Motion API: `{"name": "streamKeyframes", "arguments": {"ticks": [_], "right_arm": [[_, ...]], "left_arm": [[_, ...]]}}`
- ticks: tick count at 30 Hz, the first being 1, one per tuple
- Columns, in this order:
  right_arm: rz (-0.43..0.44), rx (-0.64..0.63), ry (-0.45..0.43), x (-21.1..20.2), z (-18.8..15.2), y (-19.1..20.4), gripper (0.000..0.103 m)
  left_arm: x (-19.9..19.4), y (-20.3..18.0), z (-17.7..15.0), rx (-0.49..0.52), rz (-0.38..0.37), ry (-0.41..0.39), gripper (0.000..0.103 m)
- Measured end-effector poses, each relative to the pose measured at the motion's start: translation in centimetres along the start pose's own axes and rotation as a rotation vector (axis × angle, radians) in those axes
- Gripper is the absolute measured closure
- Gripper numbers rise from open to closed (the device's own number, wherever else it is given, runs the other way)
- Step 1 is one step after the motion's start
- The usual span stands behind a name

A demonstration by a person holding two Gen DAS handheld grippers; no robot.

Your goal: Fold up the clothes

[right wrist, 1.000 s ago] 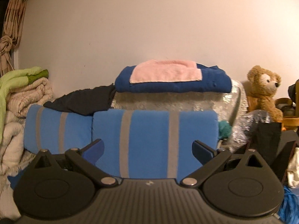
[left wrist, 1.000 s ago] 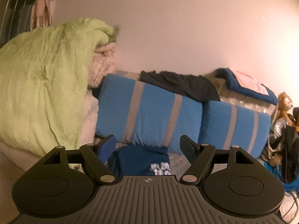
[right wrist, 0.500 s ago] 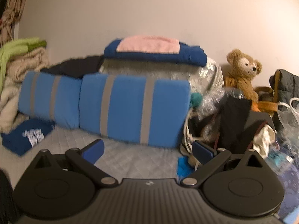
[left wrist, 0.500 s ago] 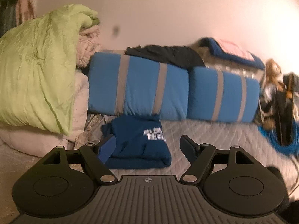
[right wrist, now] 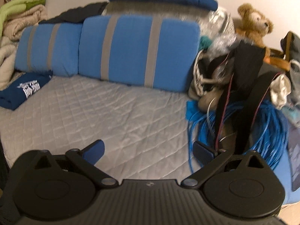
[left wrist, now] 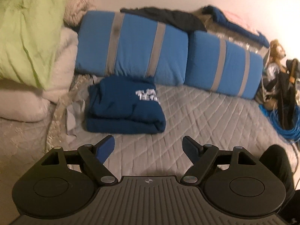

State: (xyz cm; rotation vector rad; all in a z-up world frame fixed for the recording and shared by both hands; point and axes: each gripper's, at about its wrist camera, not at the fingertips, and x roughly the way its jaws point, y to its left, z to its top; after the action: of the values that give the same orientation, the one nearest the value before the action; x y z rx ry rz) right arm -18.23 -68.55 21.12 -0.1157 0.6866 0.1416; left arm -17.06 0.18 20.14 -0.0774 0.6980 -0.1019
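On grey quilted bed (left wrist: 196, 116), folded navy shirt (left wrist: 125, 110), white print up.

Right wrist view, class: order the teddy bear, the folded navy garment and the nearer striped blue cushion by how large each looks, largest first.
1. Nearer striped blue cushion, clearly largest.
2. and 3. Folded navy garment and teddy bear look alike; the garment is cut off at the frame edge and the fisheye distorts both, so they stay unranked.

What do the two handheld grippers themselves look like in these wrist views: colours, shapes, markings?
Both look alike. The left gripper and right gripper each have a ribbed dark grey body with a small crosshair mark at the centre, two round black discs at the sides, black linkage arms with silver pivot pins, and blue finger pads. No cables show on either.
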Motion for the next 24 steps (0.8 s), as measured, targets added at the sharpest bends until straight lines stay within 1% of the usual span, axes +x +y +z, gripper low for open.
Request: {"name": "streamKeyframes", "arguments": {"ticks": [5, 10, 14, 17, 24], "right_arm": [[0.010, 0.016, 0.045, 3.1, -1.3, 1.0, 0.000], [-0.003, 0.078, 0.073, 5.9, -2.4, 1.0, 0.000], [-0.059, 0.102, 0.109, 8.6, -4.0, 1.1, 0.000], [-0.063, 0.119, 0.138, 10.3, -5.4, 1.3, 0.000], [-0.048, 0.094, 0.160, 12.7, -7.7, 2.7, 0.000]], "left_arm": [[2.6, 0.1, -1.0, -0.014, 0.010, 0.044, 0.023], [5.1, 0.3, -2.2, -0.013, 0.045, 0.078, 0.023], [7.1, 0.8, -3.3, -0.018, 0.071, 0.104, 0.023], [8.5, 1.4, -4.1, -0.025, 0.088, 0.120, 0.023], [11.2, 2.6, -5.6, -0.041, 0.124, 0.144, 0.023]]}}
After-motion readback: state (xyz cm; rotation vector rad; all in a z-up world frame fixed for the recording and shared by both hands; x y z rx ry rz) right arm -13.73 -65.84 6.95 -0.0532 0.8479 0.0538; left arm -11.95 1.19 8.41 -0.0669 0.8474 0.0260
